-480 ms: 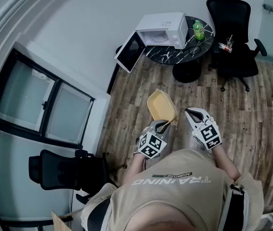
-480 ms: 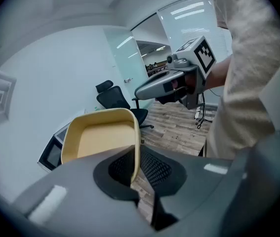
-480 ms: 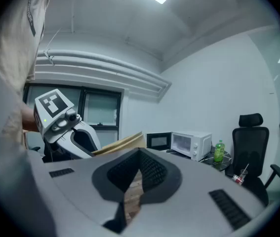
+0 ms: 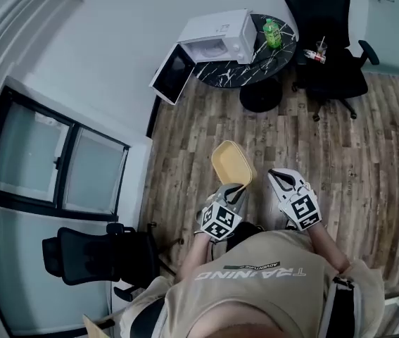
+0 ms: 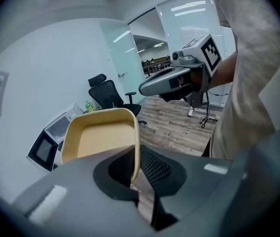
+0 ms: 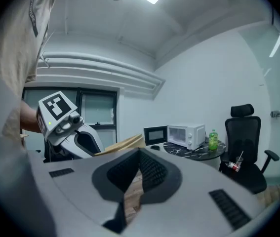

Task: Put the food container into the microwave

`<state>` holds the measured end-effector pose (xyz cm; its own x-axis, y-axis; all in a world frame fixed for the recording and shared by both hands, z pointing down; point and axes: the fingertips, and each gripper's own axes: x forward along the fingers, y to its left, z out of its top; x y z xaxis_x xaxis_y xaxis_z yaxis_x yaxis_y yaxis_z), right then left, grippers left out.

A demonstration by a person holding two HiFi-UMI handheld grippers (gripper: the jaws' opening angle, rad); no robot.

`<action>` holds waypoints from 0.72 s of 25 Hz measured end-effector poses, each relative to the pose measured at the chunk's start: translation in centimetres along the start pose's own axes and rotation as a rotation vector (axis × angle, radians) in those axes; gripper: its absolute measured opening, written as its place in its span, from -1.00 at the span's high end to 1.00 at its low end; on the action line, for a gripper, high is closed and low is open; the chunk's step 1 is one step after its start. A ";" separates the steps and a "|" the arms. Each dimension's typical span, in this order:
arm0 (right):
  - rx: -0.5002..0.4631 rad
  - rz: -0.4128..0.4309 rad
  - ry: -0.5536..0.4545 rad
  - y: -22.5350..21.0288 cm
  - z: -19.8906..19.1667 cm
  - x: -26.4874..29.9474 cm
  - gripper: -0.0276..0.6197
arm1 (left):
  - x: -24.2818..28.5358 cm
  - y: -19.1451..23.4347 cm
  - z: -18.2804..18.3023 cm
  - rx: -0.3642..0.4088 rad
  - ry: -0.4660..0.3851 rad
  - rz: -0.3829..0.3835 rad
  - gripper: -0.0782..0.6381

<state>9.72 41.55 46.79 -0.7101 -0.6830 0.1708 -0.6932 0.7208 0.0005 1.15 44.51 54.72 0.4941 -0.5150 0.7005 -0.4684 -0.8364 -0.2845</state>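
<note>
Mid-carry, by the look of it: yellow food container (image 4: 231,162) pinched by its rim in the left gripper (image 4: 234,189), empty and tilted, out in front of the person over the wood floor (image 4: 340,153). Right gripper (image 4: 278,176) alongside, just beside the container but apart from it, jaws pressed together on nothing. Well apart across the room, white microwave (image 4: 217,37) on a round dark table (image 4: 252,72), door (image 4: 170,74) swung wide open, a green bottle (image 4: 272,32) next to it and a black chair (image 4: 324,44) behind. Loading step not yet begun. Next, probably: closing the distance to the table, levelling the container, then sliding it through the open front, clear of the door and the bottle.
</note>
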 end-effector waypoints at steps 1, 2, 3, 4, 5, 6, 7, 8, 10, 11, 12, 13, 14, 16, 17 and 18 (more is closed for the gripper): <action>-0.004 0.002 -0.002 0.1 -0.4 -0.4 0.88 | 0.3 -0.5 0.0 0.006 0.004 -0.002 0.70; -0.009 0.009 0.001 0.1 -1.0 -0.7 0.88 | 0.7 -1.0 -0.1 0.012 0.013 -0.001 0.70; -0.010 0.020 0.008 0.2 -1.7 -1.0 0.88 | 1.1 -1.6 -0.3 0.023 0.028 0.002 0.70; -0.004 0.033 0.017 0.4 -2.5 -1.3 0.88 | 1.4 -2.3 -0.6 0.038 0.050 0.007 0.70; 0.006 0.045 0.028 0.5 -3.2 -1.6 0.88 | 1.6 -3.1 -0.9 0.057 0.076 0.011 0.70; 0.018 0.054 0.039 0.7 -3.9 -2.0 0.88 | 1.7 -3.9 -1.2 0.072 0.098 0.012 0.70; 0.030 0.063 0.047 0.9 -4.3 -2.1 0.88 | 1.6 -4.6 -1.5 0.073 0.110 0.009 0.70; 0.040 0.073 0.052 1.1 -4.5 -2.0 0.88 | 1.4 -5.0 -1.8 0.058 0.113 0.002 0.70; 0.053 0.099 0.066 1.7 -4.9 -1.2 0.88 | 0.6 -5.1 -2.6 0.009 0.115 -0.007 0.70; 0.052 0.111 0.074 1.8 -5.1 -0.6 0.88 | 0.3 -4.9 -3.1 -0.007 0.119 -0.003 0.70; 0.046 0.122 0.084 1.8 -5.3 -0.1 0.88 | 0.0 -4.6 -3.5 -0.015 0.127 0.003 0.70; 0.039 0.132 0.091 1.8 -5.4 0.4 0.88 | -0.2 -4.2 -4.0 -0.017 0.135 0.010 0.70; 0.037 0.138 0.096 1.8 -5.5 0.8 0.88 | -0.4 -3.9 -4.4 -0.017 0.144 0.015 0.70; 0.052 0.147 0.106 2.2 -5.8 1.3 0.88 | -1.0 -3.4 -5.1 -0.021 0.152 0.027 0.70; 0.057 0.153 0.116 2.5 -6.0 1.5 0.88 | -1.4 -3.2 -5.5 -0.032 0.148 0.033 0.70; 0.056 0.161 0.130 3.0 -6.2 1.8 0.88 | -1.8 -3.0 -6.0 -0.049 0.142 0.037 0.70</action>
<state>7.09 43.22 53.24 -0.7927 -0.5363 0.2899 -0.5806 0.8091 -0.0911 -2.66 49.09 58.26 0.3691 -0.5103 0.7768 -0.5212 -0.8057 -0.2816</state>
